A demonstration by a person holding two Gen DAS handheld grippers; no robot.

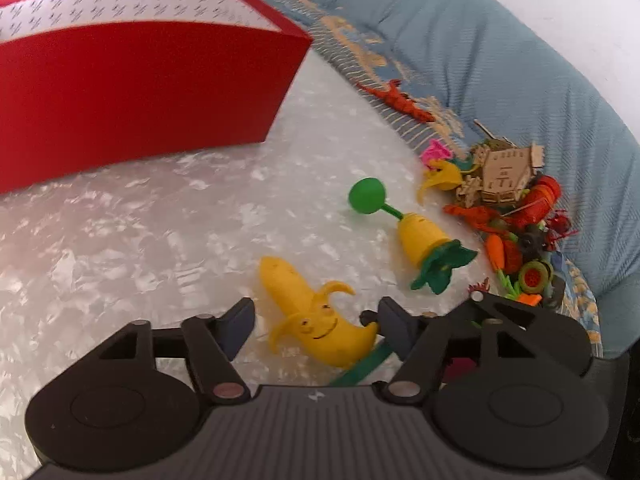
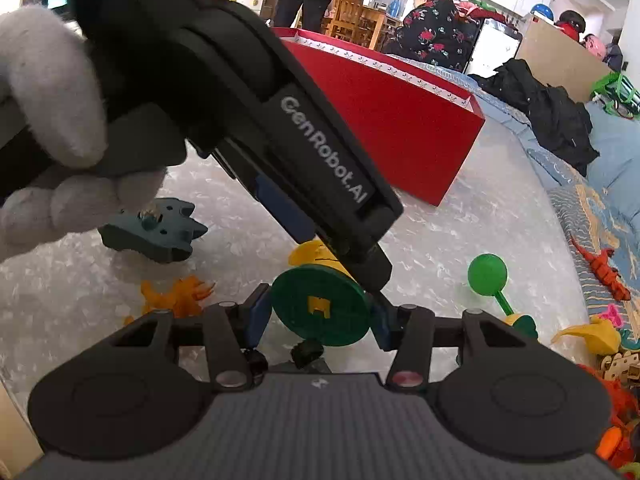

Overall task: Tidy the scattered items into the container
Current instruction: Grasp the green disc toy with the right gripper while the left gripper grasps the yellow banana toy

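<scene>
Grey fleece covered the hand (image 2: pixel 60 120) at the left of the right wrist view, curled round the black body of the left gripper (image 2: pixel 320 248), which slanted down to the right across the picture. Its tip came down on the yellow banana toy (image 2: pixel 310 254), most of which it hid. In the left wrist view the same banana toy (image 1: pixel 316 316) lay between the left gripper's (image 1: pixel 316 316) blue pads; the left pad stood clear of it and the right pad met its tip, so the jaws were released and not clamped. Right of centre, the right gripper (image 2: pixel 320 312) was clenched on a green disc (image 2: pixel 320 304), held upright between both pads. A small black part below the disc was too dim to identify. The red container (image 1: pixel 140 88) stood far left on the pale mottled surface (image 1: pixel 140 240), its left end cut off. At the far right a heap of small toys (image 1: pixel 516 220) was tangled and hard to separate.
</scene>
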